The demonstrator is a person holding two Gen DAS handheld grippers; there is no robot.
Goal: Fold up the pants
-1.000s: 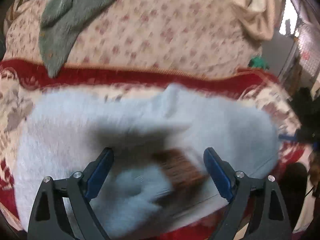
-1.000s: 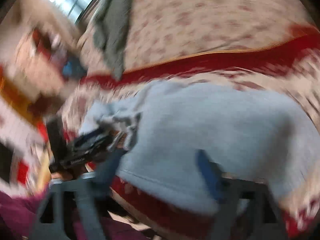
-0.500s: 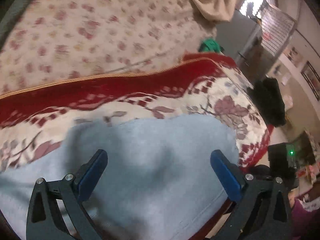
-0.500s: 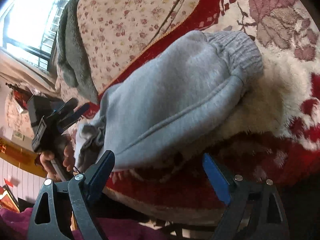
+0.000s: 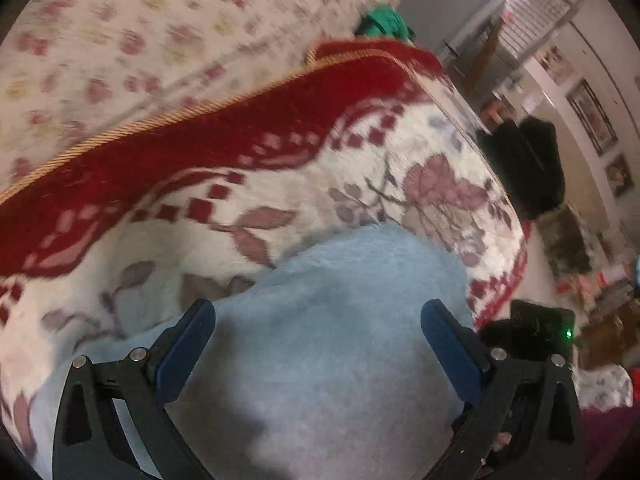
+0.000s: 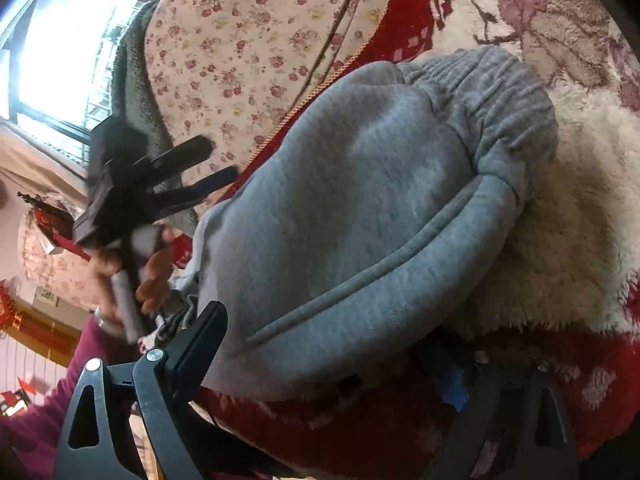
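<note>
The grey pants (image 5: 360, 272) lie folded into a thick bundle on a red and white flowered blanket (image 5: 280, 184). My left gripper (image 5: 316, 312) hovers over the bundle's right end, open, with nothing between its blue pads. In the right wrist view the pants (image 6: 360, 200) fill the middle, with the ribbed band (image 6: 500, 92) at the upper right and a drawstring (image 6: 180, 308) at the lower left. My right gripper (image 6: 332, 348) stands open at the bundle's near folded edge by the blanket's front. The left gripper (image 6: 218, 160), held in a hand (image 6: 152, 268), shows at the left.
A cream flowered cover (image 5: 140, 40) rises behind the blanket, and a grey-green garment (image 6: 132, 80) is draped over it. The blanket's right end (image 5: 508, 240) drops off to a room with a black object (image 5: 528, 168) and a device with a green light (image 5: 548, 328).
My left gripper has swung rightward along the pants to their right end, and its jaws stand wider. The right gripper has dropped toward the bundle's near edge and rolled.
</note>
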